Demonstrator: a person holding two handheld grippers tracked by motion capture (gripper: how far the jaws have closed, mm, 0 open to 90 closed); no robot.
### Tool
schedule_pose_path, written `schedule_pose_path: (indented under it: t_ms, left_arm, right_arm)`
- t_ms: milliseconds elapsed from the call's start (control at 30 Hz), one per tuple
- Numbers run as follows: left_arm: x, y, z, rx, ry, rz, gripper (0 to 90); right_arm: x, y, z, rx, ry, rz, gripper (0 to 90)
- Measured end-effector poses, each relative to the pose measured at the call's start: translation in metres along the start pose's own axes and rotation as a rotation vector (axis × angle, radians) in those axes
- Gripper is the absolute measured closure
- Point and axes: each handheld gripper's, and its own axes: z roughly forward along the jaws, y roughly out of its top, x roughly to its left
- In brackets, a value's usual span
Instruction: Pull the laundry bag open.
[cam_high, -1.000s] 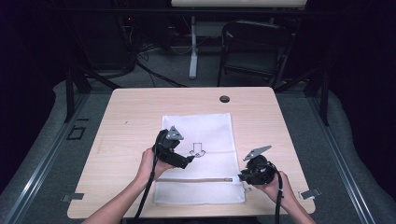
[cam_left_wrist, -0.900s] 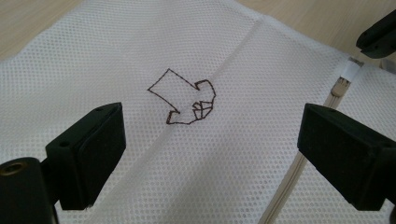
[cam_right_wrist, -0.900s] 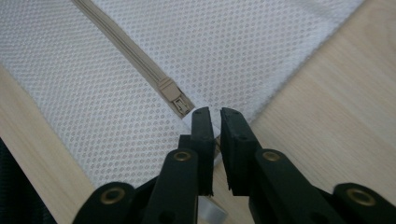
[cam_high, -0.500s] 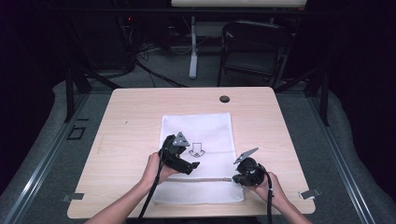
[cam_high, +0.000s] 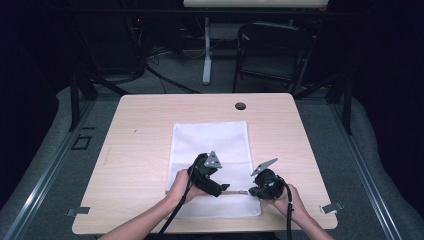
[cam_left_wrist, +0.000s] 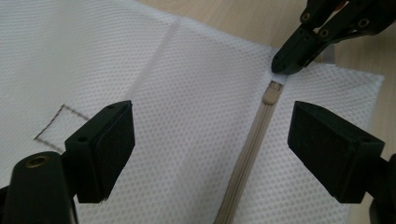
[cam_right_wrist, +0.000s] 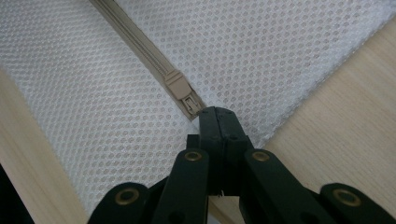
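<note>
White mesh bag (cam_high: 210, 150) lies flat on worktop (cam_high: 135, 150), centre toward near edge. Beige zipper (cam_left_wrist: 252, 140) runs across bag's near part, slider (cam_right_wrist: 177, 86) at its right end. Right gripper (cam_high: 248, 191) clenched on zipper pull tab (cam_left_wrist: 279, 81) just past slider, near bag's right edge. Left gripper (cam_left_wrist: 210, 140) released, jaws wide but just been closing, hovering low over mesh astride zipper line, nothing pinched, just left of right gripper.
</note>
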Motion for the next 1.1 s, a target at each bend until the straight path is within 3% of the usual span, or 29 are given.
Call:
schedule_pose_path:
  t_ms: [333, 400, 467, 633, 800, 1100]
  left_arm:
    - [-0.006, 0.004, 0.029, 0.038, -0.083, 0.005, 16.6]
    - [-0.007, 0.006, 0.033, 0.047, -0.091, 0.017, 23.6]
    - [-0.010, 0.008, 0.039, 0.040, -0.114, 0.024, 24.3]
    - [-0.016, 0.012, 0.050, 0.041, -0.167, 0.059, 42.5]
    - [-0.021, 0.012, 0.060, 0.062, -0.181, 0.087, 61.9]
    - [-0.021, 0.012, 0.065, 0.066, -0.210, 0.123, 80.1]
  right_arm:
    - [-0.001, -0.002, 0.000, -0.013, 0.009, -0.012, 90.0]
    - [-0.001, -0.002, 0.000, -0.014, 0.009, -0.011, 90.0]
    - [-0.001, -0.002, 0.000, -0.014, 0.009, -0.012, 90.0]
    - [-0.002, -0.002, 0.000, -0.014, 0.013, -0.012, 90.0]
    - [-0.002, -0.002, 0.000, -0.014, 0.016, -0.010, 90.0]
    - [-0.003, -0.003, 0.000, -0.021, 0.026, 0.000, 90.0]
